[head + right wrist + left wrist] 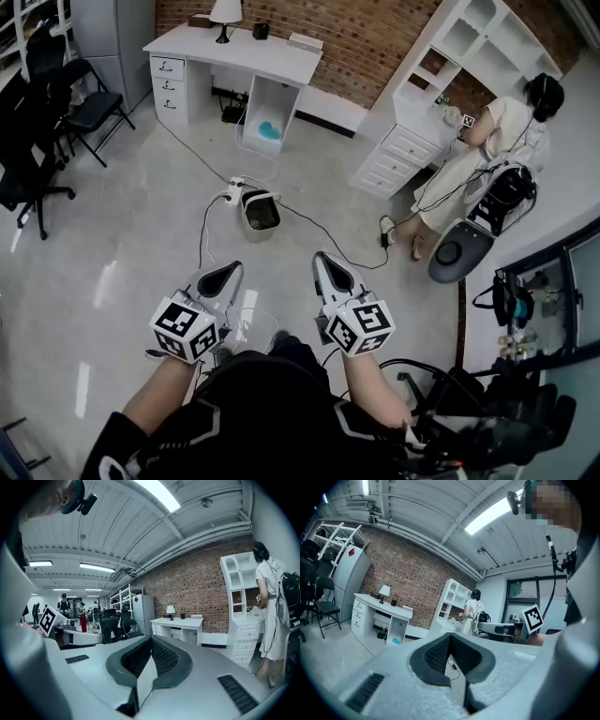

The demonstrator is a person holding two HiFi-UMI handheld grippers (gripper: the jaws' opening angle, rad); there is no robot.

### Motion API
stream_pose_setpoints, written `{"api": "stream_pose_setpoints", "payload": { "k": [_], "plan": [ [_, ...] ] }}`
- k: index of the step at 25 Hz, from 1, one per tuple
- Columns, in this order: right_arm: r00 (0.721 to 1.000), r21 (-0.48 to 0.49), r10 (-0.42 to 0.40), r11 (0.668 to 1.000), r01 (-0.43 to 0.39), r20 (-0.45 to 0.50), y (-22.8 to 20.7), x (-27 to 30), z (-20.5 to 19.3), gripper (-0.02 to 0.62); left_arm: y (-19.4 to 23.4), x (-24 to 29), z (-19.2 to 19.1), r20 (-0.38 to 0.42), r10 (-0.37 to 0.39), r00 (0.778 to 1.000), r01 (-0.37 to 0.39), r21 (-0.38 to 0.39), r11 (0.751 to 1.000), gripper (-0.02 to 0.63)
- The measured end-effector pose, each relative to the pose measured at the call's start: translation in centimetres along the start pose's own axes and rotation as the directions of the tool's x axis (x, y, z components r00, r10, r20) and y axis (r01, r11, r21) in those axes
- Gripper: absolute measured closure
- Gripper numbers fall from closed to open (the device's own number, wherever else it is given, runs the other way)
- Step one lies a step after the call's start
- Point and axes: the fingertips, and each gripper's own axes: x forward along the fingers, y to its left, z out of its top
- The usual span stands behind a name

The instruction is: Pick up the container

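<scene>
Well ahead on the floor (131, 253) the container (260, 211) stands untouched; left gripper (228, 273) and right gripper (327, 263), closed and empty, must approach, then open.

The pale, glossy floor (112, 244) carries a small white container (260, 212), which stands ahead of both grippers and nearer the left gripper (228, 272) than the right gripper (326, 261). A white power strip (234, 187) lies just beyond it, and a thin cable (202, 234) runs back toward the left gripper. Farther ahead stands a white bench (234, 52). Black chairs (37, 141) stand well off to the left.
</scene>
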Motion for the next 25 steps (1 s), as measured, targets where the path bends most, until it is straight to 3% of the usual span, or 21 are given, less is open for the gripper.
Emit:
{"api": "stream_pose_setpoints", "payload": {
  "k": [6, 16, 25],
  "plan": [
    [1.000, 0.009, 0.005, 1.000, -0.005, -0.001, -1.6, 0.9, -0.4, 0.589, 0.4, 1.8, -0.1, -0.001, 0.010, 1.000, -0.010, 0.004, 1.000, 0.598],
    [0.994, -0.003, 0.105, 0.994, -0.105, 0.013, -6.1, 6.8, 0.7, 0.589, 3.8, 7.2, 1.3, -0.002, 0.135, 0.991, -0.135, 0.021, 0.991, 0.598],
    [0.986, -0.002, 0.169, 0.986, -0.169, 0.006, -14.0, 11.2, 1.4, 0.589, 5.7, 15.6, 1.9, -0.027, 0.203, 0.979, -0.202, 0.027, 0.979, 0.598]
  ]
}}
